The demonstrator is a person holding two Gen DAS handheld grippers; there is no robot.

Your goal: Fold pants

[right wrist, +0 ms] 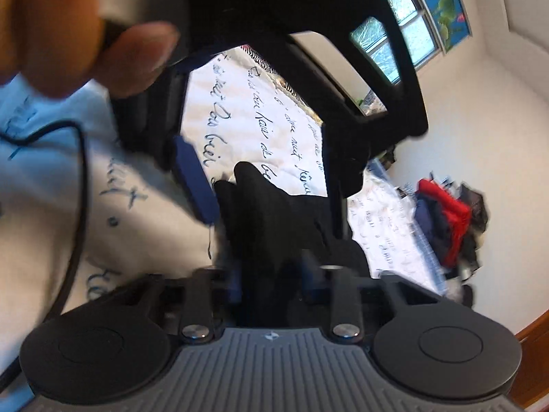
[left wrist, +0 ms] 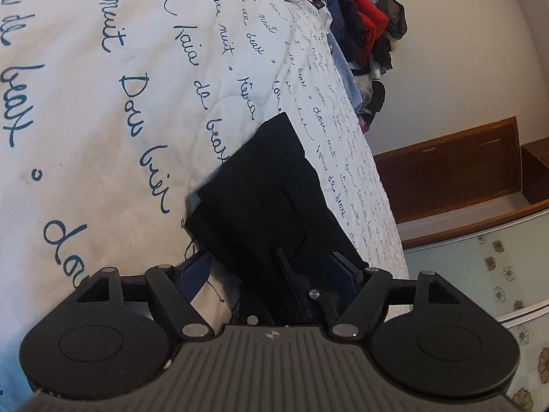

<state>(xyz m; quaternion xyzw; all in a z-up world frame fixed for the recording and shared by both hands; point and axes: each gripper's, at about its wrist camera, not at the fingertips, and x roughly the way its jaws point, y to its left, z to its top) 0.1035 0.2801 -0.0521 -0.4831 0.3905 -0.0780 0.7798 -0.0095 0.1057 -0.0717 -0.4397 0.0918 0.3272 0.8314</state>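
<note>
Folded black pants (left wrist: 260, 185) lie on a white quilt (left wrist: 103, 103) with blue script, near the bed's right edge. My left gripper (left wrist: 271, 267) is open wide. Its blue pads (left wrist: 195, 271) stand on either side of the pants' near end, and a strip of quilt shows between the left pad and the cloth. In the right wrist view my right gripper (right wrist: 272, 281) sits low behind the left gripper (right wrist: 264, 182). Its narrow jaws are filled with a bunch of the black pants (right wrist: 267, 213). A person's hand (right wrist: 68, 27) holds the left gripper from above.
A pile of dark and red clothes (left wrist: 363, 34) sits at the far end of the bed, also in the right wrist view (right wrist: 446, 219). A wooden cabinet (left wrist: 453, 171) stands against the wall past the bed edge. A black cable (right wrist: 80, 178) trails over the quilt.
</note>
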